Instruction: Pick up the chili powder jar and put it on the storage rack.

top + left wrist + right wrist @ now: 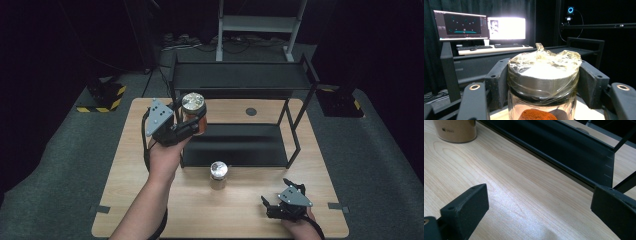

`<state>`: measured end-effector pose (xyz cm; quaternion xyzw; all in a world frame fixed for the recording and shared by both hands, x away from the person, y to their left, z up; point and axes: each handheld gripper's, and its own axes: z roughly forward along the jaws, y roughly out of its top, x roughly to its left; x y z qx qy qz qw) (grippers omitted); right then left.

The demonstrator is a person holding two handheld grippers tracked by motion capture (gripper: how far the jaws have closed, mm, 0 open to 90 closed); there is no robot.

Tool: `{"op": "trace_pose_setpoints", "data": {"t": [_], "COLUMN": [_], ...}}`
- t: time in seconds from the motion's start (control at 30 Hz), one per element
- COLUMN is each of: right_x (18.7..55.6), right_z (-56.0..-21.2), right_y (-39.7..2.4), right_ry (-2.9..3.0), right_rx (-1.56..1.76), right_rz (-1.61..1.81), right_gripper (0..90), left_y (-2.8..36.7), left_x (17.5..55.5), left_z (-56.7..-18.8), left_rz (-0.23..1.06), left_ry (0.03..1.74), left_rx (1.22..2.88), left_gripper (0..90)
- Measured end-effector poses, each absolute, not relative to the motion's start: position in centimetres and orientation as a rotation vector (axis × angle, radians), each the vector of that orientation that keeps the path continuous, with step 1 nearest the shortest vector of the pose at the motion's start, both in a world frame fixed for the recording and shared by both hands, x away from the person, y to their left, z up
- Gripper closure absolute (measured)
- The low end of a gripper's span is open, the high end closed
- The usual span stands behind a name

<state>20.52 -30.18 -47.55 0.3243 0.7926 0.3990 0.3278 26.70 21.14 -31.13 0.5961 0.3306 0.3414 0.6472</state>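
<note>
Left gripper [192, 119]: held up over the far left of the worktop [125, 165], at the left front corner post of the black shelf rack [240, 120]; jaws clamped on the held jar just under its lid.
Held jar [194, 112]: clear glass, upright, with an orange-red powder inside and a grey metal lid under crinkled clear film; in the left gripper view [543, 85] its lower body is cut off by the bottom edge, and no label can be seen.
Monitors [461, 25]: two lit screens far behind the rack in the left gripper view; the left one shows dark graphics too small to read, the right one [506, 28] is washed out white. A keyboard [509, 45] lies on the desk below them.
Standing jar [218, 175]: near the middle of the worktop, just in front of the rack's lower shelf, well apart from both grippers; shiny film-covered top. In the right gripper view [455, 130] only its tan base shows, with a small pale mark of print too blurred to read.
Open room: bare wood lies between the standing jar and the near edge, and along the left side of the worktop.
Right gripper [280, 197]: low at the near right of the worktop, close to the near edge; jaws wide apart with nothing between them, only bare wood showing in the gap [536, 217].
Rack edge: the lower shelf's front lip [564, 155] runs across the far side of the right gripper view.
</note>
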Motion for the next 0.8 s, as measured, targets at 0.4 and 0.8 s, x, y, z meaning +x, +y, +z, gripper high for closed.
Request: {"op": "trace_pose_setpoints", "data": {"t": [0.4, 0.8], "right_x": [20.5, 20.5], "right_z": [-47.6, -47.6], "right_y": [-30.1, -30.3], "right_ry": [2.072, 2.069], "right_rx": [0.855, 0.860], "right_rz": [1.042, 1.055], "right_gripper": [0.5, 0.5], "left_y": [20.4, 19.6], "left_x": [27.9, 29.1], "left_z": [-29.0, -26.7], "left_rz": [0.797, 0.823], "left_ry": [0.740, 0.742], "left_rx": [1.343, 1.317], "left_gripper": [34.3, 34.3]}}
